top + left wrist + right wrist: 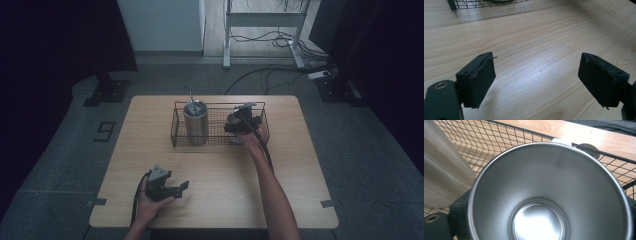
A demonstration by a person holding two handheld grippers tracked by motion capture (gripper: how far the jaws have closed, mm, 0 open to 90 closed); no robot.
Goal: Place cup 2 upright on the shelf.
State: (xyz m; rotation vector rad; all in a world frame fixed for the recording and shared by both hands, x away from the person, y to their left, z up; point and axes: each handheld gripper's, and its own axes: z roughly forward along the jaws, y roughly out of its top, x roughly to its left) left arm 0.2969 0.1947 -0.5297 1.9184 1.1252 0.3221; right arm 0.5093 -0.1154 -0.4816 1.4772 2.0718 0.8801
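Wire basket (pixel 176 131) sits on the far half of the table (pixel 220 200); all places below taken from it.

Inside the basket, left end: tall steel tumbler (pixel 195 122), upright, long axis vertical, lid on top with a thin straw or handle sticking up from it. Its pale side shows beside the cup in the right gripper view (pixel 441 170).

Inside the basket, right end: steel cup (pixel 235 120), held by the right gripper (pixel 243 125). In the right gripper view the cup (pixel 549 195) has its open mouth turned to the camera, its long axis running along the fingers; shiny round bottom visible, nothing inside. The fingers (pixel 456 207) sit tight against the cup's outer wall on either side, clamped on it.

Left gripper (pixel 176 189) is well short of the basket, near the table's front edge, held low over bare wood. Its fingers (pixel 477 80) are wide apart, nothing between them. Basket corner (pixel 474 3) shows far off in the left gripper view.
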